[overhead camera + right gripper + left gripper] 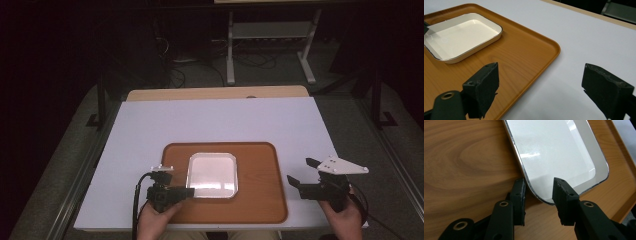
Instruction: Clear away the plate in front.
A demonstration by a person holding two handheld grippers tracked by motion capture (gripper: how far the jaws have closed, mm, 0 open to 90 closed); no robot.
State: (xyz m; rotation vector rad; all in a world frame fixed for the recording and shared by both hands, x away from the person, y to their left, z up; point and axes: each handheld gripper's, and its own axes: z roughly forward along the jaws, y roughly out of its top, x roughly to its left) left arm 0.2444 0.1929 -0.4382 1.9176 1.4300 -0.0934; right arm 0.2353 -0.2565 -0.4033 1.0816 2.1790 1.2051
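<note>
The high view shows the whole scene: a brown wooden tray (260, 200) lies in the lower middle of the frame on a white table (215, 120), and a white square dish (212, 175) lies in the left half of the tray. The dish is empty and has a thin metallic rim and rounded corners. The left gripper view shows a detail that the high view does not: the left gripper (539, 186) has its jaws on both sides of one corner of the dish, moderately apart, and the pads do not press on the rim. The right gripper (540, 75) hangs over the tray's edge and the table, with its jaws wide and nothing between them.
</note>
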